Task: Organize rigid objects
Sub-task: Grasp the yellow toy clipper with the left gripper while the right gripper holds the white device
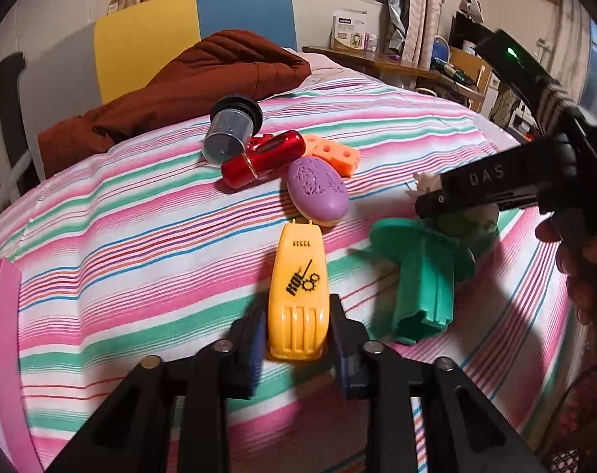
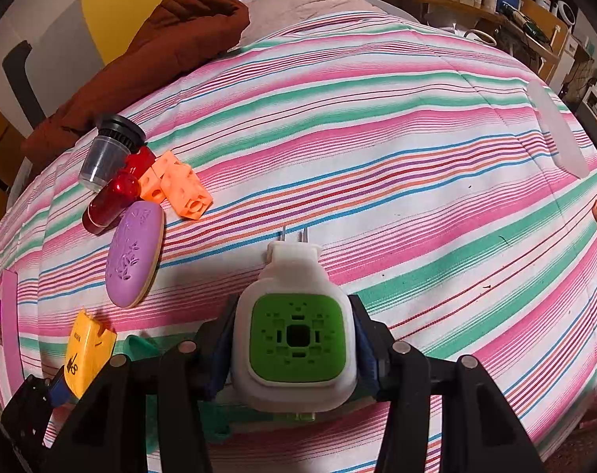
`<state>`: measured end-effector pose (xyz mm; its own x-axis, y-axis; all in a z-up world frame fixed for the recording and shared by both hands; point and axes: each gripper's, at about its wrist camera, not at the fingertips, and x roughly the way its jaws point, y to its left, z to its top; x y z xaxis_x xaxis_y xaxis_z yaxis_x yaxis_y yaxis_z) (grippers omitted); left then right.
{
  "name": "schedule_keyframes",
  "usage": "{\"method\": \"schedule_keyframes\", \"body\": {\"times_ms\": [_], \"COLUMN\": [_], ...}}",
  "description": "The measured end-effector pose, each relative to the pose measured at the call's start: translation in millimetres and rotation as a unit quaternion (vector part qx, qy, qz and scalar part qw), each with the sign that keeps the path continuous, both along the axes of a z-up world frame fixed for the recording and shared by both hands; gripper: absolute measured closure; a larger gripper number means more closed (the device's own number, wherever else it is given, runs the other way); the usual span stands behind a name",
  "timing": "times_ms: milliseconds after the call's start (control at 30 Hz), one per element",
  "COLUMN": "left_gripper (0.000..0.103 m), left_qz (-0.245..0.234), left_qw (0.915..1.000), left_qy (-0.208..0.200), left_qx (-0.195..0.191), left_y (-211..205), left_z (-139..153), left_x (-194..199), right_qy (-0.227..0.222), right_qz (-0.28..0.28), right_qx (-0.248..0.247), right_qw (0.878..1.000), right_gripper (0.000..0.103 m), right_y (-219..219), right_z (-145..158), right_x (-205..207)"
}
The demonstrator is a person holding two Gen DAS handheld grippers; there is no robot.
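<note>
A yellow plastic toy shell [image 1: 298, 276] with black print lies on the striped bedspread [image 1: 140, 236]. My left gripper [image 1: 296, 331] is shut on its near end, with a pad on each side. It also shows at the lower left of the right wrist view as the yellow shell [image 2: 87, 351]. My right gripper [image 2: 292, 315] is shut on a white plug-in device with a green face [image 2: 296, 335], held above the bed. Beyond lie a purple oval case [image 1: 317, 191], a red cylinder [image 1: 263, 157], a clear cup with a black lid [image 1: 229, 130] and orange blocks [image 1: 334, 153].
A teal plastic stand [image 1: 420, 272] lies just right of the yellow shell, below the right gripper. A brown quilt [image 1: 204, 79] is bunched at the bed's far left. A desk with a white box [image 1: 349, 31] stands behind. A white oval [image 2: 558, 130] lies at the bed's right.
</note>
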<state>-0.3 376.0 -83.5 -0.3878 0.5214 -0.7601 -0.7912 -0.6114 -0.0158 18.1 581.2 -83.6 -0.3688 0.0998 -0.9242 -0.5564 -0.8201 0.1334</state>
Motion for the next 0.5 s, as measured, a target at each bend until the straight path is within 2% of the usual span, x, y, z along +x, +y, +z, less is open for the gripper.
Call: {"method": "schedule_keyframes", "body": {"times_ms": [33, 167, 333, 433, 500], "left_gripper": [0.05, 0.047, 0.069, 0.076, 0.076], "left_qz": [0.0, -0.01, -0.016, -0.008, -0.005], "left_qw": [1.0, 0.9998, 0.9994, 0.9998, 1.0], "left_qy": [0.005, 0.012, 0.031, 0.012, 0.002], "left_qx": [-0.003, 0.012, -0.006, -0.012, 0.001], "left_y": [1.5, 5.8, 20.4, 17.5, 11.5], "left_z": [0.7, 8.6, 8.7, -1.7, -2.2], "left_x": [1.0, 2.9, -0.2, -7.2, -9.2], "right_qy": [0.0, 0.001, 0.001, 0.002, 0.001], "right_qz": [0.0, -0.002, -0.001, -0.002, 0.0], "right_qx": [0.0, -0.002, -0.001, -0.003, -0.001], "right_qw": [1.0, 1.0, 1.0, 1.0, 1.0], "right_gripper": [0.05, 0.05, 0.05, 0.05, 0.05], "right_y": [0.0, 0.7, 0.9, 1.9, 0.8], "right_z": [0.1, 0.7, 1.4, 2.2, 1.4], "right_x": [0.3, 1.1, 1.3, 4.0, 1.9]}}
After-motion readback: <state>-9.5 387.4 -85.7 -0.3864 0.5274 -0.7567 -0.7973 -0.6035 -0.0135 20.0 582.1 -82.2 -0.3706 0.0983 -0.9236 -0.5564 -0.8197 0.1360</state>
